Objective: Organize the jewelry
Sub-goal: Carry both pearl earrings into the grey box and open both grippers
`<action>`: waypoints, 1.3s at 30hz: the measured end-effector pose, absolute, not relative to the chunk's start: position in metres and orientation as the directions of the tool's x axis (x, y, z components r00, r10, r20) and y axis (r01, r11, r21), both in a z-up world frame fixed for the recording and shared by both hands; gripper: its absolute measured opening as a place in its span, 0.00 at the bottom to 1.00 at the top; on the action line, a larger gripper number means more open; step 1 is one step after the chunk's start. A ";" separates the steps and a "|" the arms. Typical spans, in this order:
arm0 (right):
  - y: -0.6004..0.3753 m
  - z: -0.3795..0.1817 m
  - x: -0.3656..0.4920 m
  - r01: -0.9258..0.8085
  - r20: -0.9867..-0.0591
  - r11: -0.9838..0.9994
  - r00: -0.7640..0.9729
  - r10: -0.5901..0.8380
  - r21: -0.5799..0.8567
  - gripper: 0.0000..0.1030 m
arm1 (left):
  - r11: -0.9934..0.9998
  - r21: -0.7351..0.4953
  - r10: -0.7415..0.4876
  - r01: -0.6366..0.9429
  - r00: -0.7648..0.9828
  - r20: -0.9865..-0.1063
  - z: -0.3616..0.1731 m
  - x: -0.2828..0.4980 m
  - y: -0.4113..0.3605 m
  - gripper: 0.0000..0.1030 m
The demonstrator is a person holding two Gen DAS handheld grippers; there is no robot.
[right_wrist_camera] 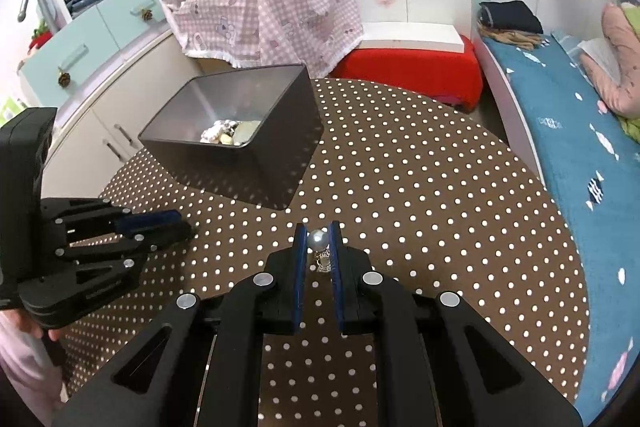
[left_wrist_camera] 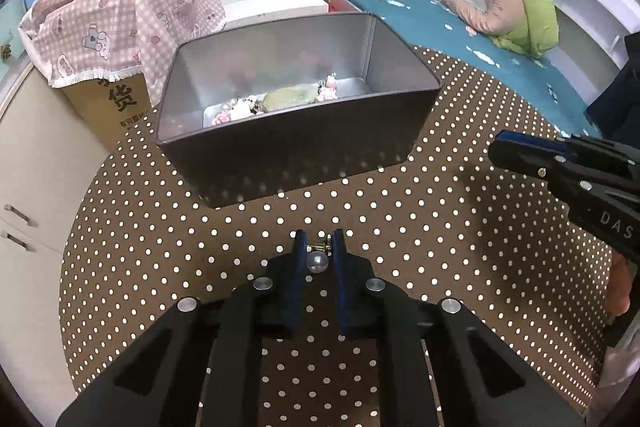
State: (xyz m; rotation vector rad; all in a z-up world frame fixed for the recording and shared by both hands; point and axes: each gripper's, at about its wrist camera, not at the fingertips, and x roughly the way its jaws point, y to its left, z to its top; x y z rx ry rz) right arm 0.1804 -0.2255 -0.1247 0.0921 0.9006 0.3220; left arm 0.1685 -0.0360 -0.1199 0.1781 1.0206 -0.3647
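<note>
Both grippers were closed, each on a pearl earring, over the brown polka-dot surface (left_wrist_camera: 440, 227).

Left gripper (left_wrist_camera: 319, 247): blue-padded fingers (left_wrist_camera: 299, 259) nearly together, clamped on a pearl earring (left_wrist_camera: 318, 261). The pearl sat between the pads, and the gold post with its back crossed the gap just above it, near the fingertips. In the right wrist view the same gripper (right_wrist_camera: 188, 227) came in from the left edge, tips low over the surface; whether they touched it I couldn't tell.

Right gripper (right_wrist_camera: 319, 239): fingers (right_wrist_camera: 300, 259) just as narrow, pinching a second pearl earring (right_wrist_camera: 318, 239). Here the pearl was at the tips, with a small sparkly gold part hanging below it between the pads. In the left wrist view it (left_wrist_camera: 496, 147) entered from the right, raised above the surface.

The dark metal box (left_wrist_camera: 280, 155) stood open on the surface ahead of both grippers, well apart from them. Inside it was a pile of jewelry (left_wrist_camera: 272, 103): pale pink and white pieces plus a flat greenish item, lying on the silver floor toward the near wall.

A person's hand (right_wrist_camera: 24, 323) held the left gripper's body.
</note>
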 end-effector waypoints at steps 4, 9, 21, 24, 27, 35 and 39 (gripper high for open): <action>-0.219 -0.119 0.175 -0.242 -0.755 0.949 0.578 0.310 0.203 0.12 | 0.924 -0.033 -0.227 0.380 0.477 -0.849 -0.116 0.165 -0.033 0.11; -0.207 -0.109 0.170 -0.250 -0.754 0.951 0.584 0.300 0.184 0.12 | 0.925 -0.039 -0.241 0.377 0.505 -0.829 -0.104 0.161 -0.028 0.11; -0.176 -0.072 0.176 -0.267 -0.710 0.942 0.624 0.328 0.201 0.12 | 0.933 -0.046 -0.265 0.356 0.597 -0.757 -0.058 0.159 -0.007 0.11; -0.167 -0.058 0.183 -0.276 -0.692 0.941 0.642 0.331 0.195 0.12 | 0.937 -0.057 -0.272 0.344 0.619 -0.737 -0.046 0.161 -0.002 0.11; -0.160 -0.048 0.193 -0.273 -0.685 0.942 0.650 0.331 0.196 0.11 | 0.939 -0.045 -0.267 0.340 0.642 -0.719 -0.035 0.165 -0.001 0.11; -0.151 -0.033 0.215 -0.265 -0.676 0.944 0.660 0.327 0.198 0.12 | 0.941 -0.052 -0.274 0.334 0.661 -0.699 -0.020 0.192 -0.001 0.11; -0.147 -0.037 0.231 -0.259 -0.688 0.945 0.649 0.324 0.201 0.12 | 0.940 -0.060 -0.278 0.337 0.651 -0.706 -0.022 0.208 -0.003 0.11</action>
